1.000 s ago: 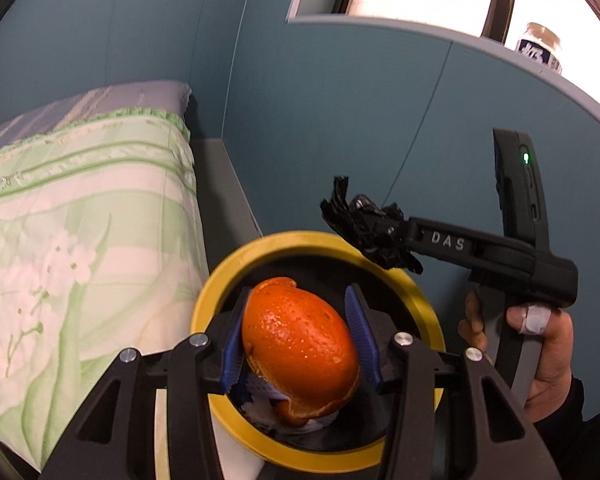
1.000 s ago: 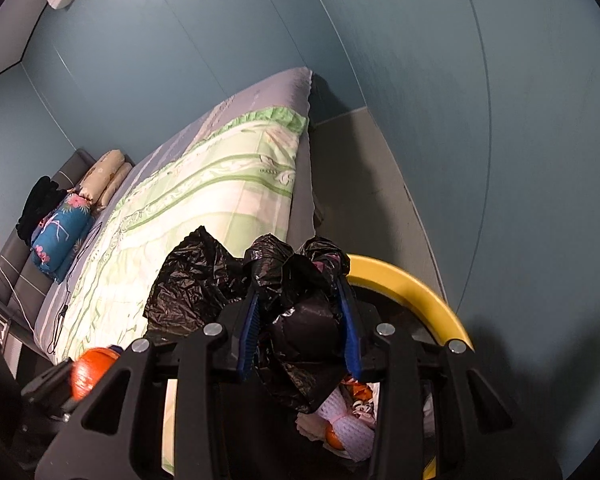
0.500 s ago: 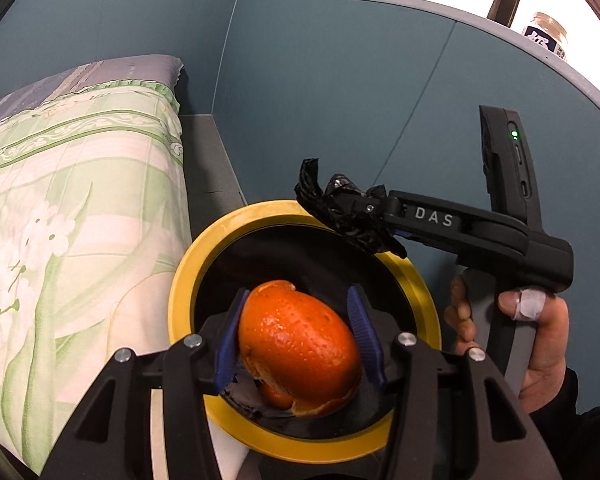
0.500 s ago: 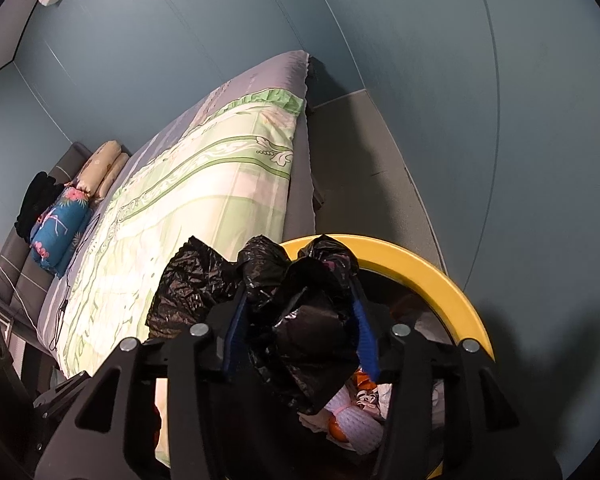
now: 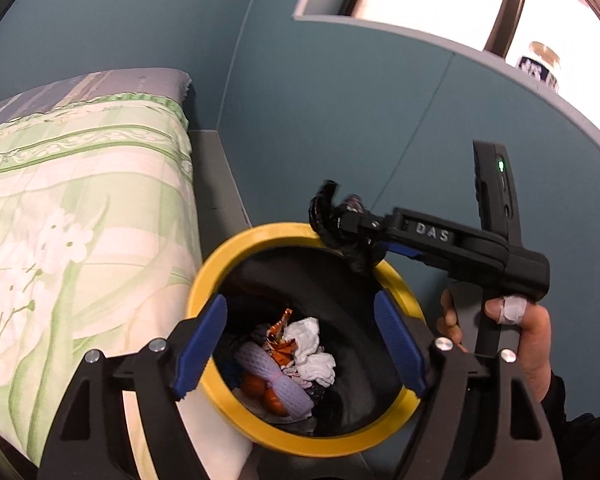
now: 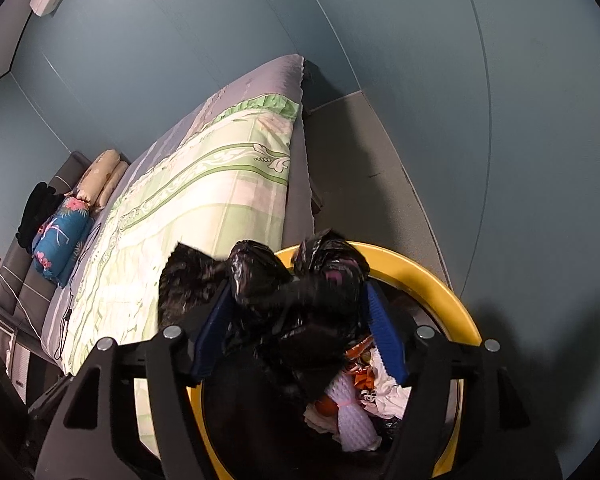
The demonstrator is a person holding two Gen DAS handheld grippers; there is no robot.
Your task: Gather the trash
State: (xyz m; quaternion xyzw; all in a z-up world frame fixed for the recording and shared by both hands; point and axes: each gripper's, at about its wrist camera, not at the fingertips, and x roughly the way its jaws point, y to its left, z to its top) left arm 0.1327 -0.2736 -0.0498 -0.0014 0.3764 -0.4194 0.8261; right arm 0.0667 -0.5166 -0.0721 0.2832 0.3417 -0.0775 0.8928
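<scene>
A bin with a yellow rim stands on the floor beside the bed; it also shows in the right wrist view. Inside lie orange peel, white tissue, a white foam net and a wrapper. My left gripper is open and empty just above the bin's mouth. My right gripper is shut on the black bin liner and holds its gathered edge at the rim; it shows from the side in the left wrist view.
A bed with a green floral quilt lies left of the bin. Blue-grey walls stand close behind and to the right. A jar stands on the window sill. Pillows lie at the bed's far end.
My left gripper opened and let go of the orange peel, which now lies in the bin. My right gripper kept hold of the black liner and shifted slightly.
</scene>
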